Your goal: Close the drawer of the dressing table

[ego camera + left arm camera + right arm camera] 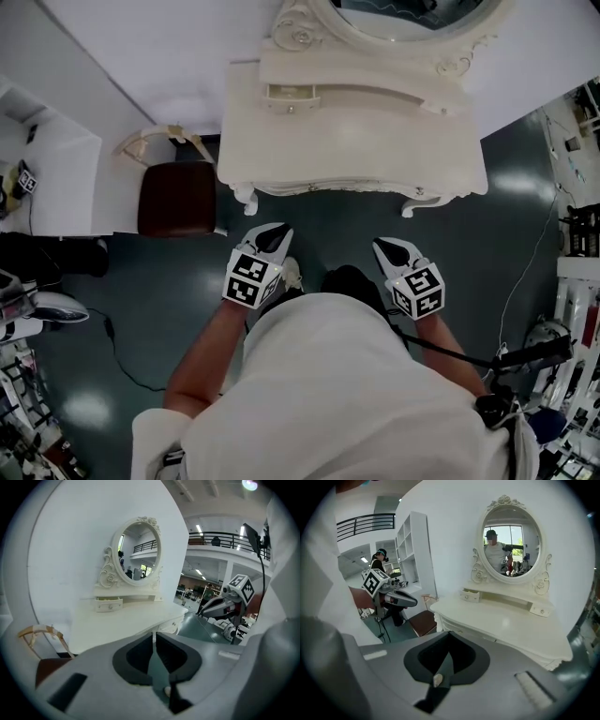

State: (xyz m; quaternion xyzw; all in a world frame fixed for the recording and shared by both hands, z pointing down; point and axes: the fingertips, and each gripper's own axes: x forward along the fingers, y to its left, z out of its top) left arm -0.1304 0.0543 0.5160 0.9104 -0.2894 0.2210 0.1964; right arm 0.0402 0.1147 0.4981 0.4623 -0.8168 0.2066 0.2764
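Note:
The white dressing table [352, 155] stands ahead of me, an oval mirror [403, 21] at its back. On the raised shelf under the mirror, the small left drawer [291, 95] [108, 604] [470, 595] sticks out a little. The matching right drawer [542, 610] sits flush. My left gripper [272, 236] [154, 637] hovers over the floor in front of the table, well short of it, its jaws a thin slit apart and empty. My right gripper [394, 248] [449, 634] hangs level with it, shut on nothing.
A stool with a dark brown seat [178, 197] and cream backrest [164, 141] stands at the table's left front corner. White shelving [47, 178] fills the left side. A cable [122, 356] trails on the dark floor. Equipment clutters the right edge [577, 244].

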